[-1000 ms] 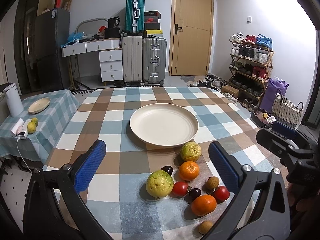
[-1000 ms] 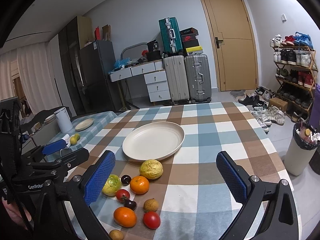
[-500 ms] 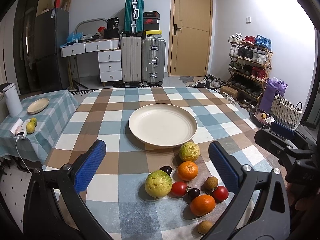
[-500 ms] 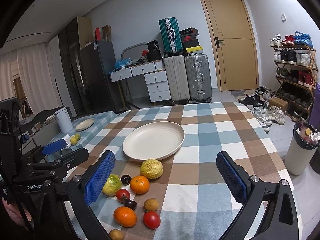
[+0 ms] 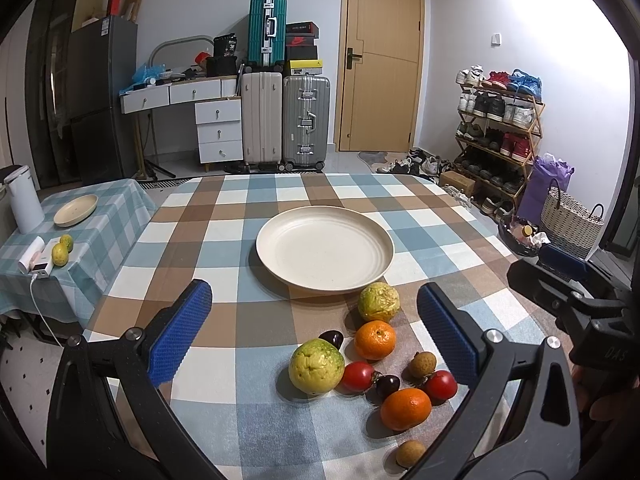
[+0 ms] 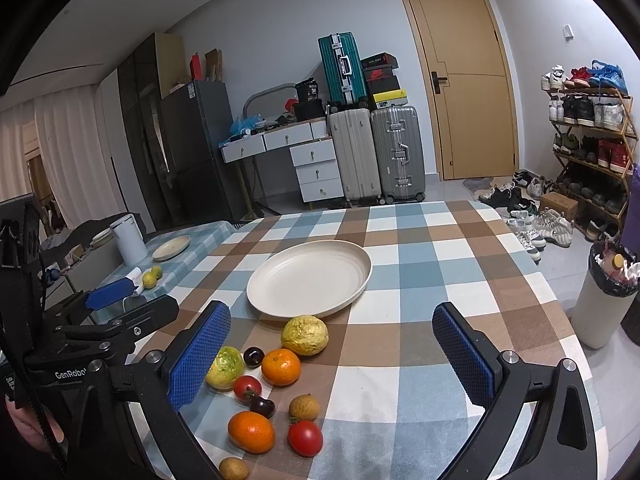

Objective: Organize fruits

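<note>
A cream plate (image 5: 325, 254) (image 6: 310, 282) sits bare mid-table. In front of it lies a cluster of fruit: two yellow-green guavas (image 5: 316, 366) (image 5: 378, 302), two oranges (image 5: 375, 340) (image 5: 405, 409), two red tomatoes (image 5: 357, 376) (image 5: 441, 385), dark plums (image 5: 331, 338), brown longans (image 5: 421, 364). The same cluster shows in the right wrist view, with a guava (image 6: 305, 335) and an orange (image 6: 281, 366). My left gripper (image 5: 316, 332) is open and empty above the cluster. My right gripper (image 6: 330, 352) is open and empty, hovering right of the fruit.
A checked cloth covers the table (image 5: 224, 220). A side table at left holds a small plate (image 5: 75, 210), a white kettle (image 5: 22, 200) and two small fruits (image 5: 60, 254). A bin (image 6: 608, 300) stands right of the table. Suitcases, drawers and a shoe rack stand behind.
The left wrist view has drifted very slightly; fruit and plate sit a touch further left. Both grippers stay open and nothing was picked up.
</note>
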`<state>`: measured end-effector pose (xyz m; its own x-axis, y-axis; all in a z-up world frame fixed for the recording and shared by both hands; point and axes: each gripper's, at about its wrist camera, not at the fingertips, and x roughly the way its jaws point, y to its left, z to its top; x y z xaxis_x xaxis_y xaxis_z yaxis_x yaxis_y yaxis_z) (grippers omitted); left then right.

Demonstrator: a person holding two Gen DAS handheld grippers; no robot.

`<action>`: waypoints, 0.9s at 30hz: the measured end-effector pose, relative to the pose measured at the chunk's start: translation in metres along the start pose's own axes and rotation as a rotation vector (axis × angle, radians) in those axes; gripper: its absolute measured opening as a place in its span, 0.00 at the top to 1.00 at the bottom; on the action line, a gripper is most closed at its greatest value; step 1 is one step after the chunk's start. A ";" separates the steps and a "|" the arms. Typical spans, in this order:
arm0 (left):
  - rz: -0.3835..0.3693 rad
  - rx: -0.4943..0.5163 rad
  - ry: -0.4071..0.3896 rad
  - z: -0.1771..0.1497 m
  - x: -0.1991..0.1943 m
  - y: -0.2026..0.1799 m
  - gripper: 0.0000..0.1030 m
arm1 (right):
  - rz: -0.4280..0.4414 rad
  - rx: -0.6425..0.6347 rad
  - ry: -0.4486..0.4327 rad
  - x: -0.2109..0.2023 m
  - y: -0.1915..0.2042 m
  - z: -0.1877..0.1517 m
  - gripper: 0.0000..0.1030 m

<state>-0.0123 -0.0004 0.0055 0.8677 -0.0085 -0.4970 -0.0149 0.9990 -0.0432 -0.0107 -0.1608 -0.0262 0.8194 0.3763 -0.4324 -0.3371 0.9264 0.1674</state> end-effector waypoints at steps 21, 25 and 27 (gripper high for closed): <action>-0.007 -0.006 0.007 -0.002 0.000 0.000 0.00 | 0.004 0.004 0.007 0.002 -0.002 -0.002 0.00; -0.018 -0.013 0.028 -0.011 0.008 0.000 0.00 | 0.005 0.004 0.013 0.004 -0.003 -0.003 0.00; -0.031 -0.017 0.045 -0.014 0.012 0.001 0.00 | 0.006 0.006 0.016 0.005 -0.004 -0.003 0.00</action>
<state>-0.0086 -0.0001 -0.0131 0.8449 -0.0423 -0.5333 0.0030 0.9972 -0.0744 -0.0067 -0.1623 -0.0316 0.8100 0.3816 -0.4454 -0.3390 0.9243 0.1754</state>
